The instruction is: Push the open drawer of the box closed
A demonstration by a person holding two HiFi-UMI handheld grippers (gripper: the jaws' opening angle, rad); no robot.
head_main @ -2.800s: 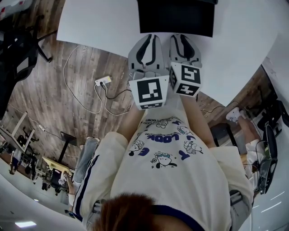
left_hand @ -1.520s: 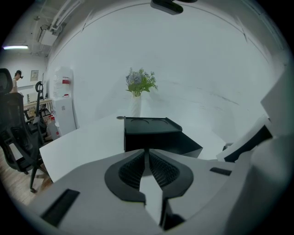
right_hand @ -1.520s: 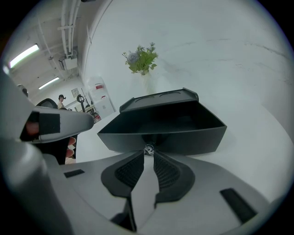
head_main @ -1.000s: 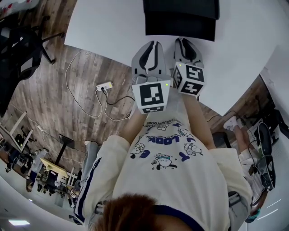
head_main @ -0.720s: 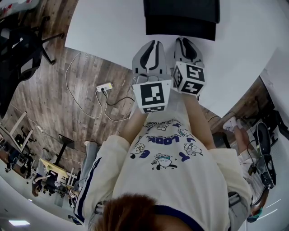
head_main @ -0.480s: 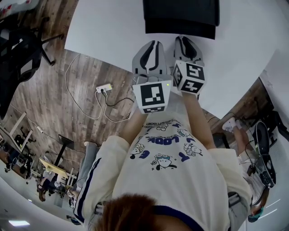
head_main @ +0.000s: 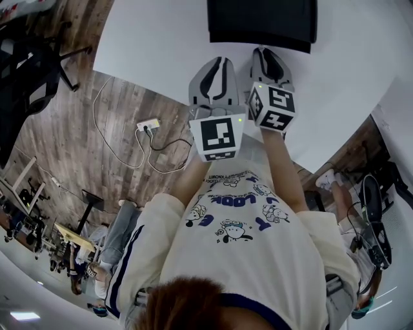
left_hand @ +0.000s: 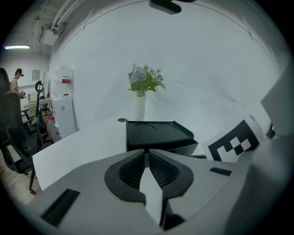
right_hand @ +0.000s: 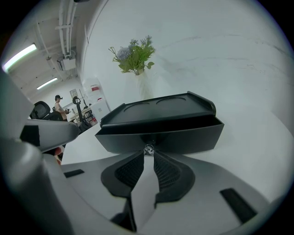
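A black box (head_main: 261, 18) stands on the white table (head_main: 155, 45) at the far edge of the head view. Its drawer (right_hand: 161, 136) stays out by a narrow gap under the box's top (right_hand: 156, 110). My right gripper (right_hand: 148, 155) is shut with nothing in it, and its tips touch the small metal knob (right_hand: 148, 149) on the drawer front. In the head view the right gripper (head_main: 270, 51) meets the drawer front (head_main: 258, 46). My left gripper (head_main: 213, 62) is shut too, held short of the box (left_hand: 156, 135) and left of the right one.
A white vase with flowers (left_hand: 143, 92) stands behind the box by the wall. The table's near edge runs under my arms, with wooden floor, a power strip (head_main: 148, 123) and cables to the left. Office chairs (left_hand: 16, 137) and a person stand far left.
The right gripper has moved forward against the drawer front, and the drawer has slid most of the way into the box. The left gripper has hardly moved.
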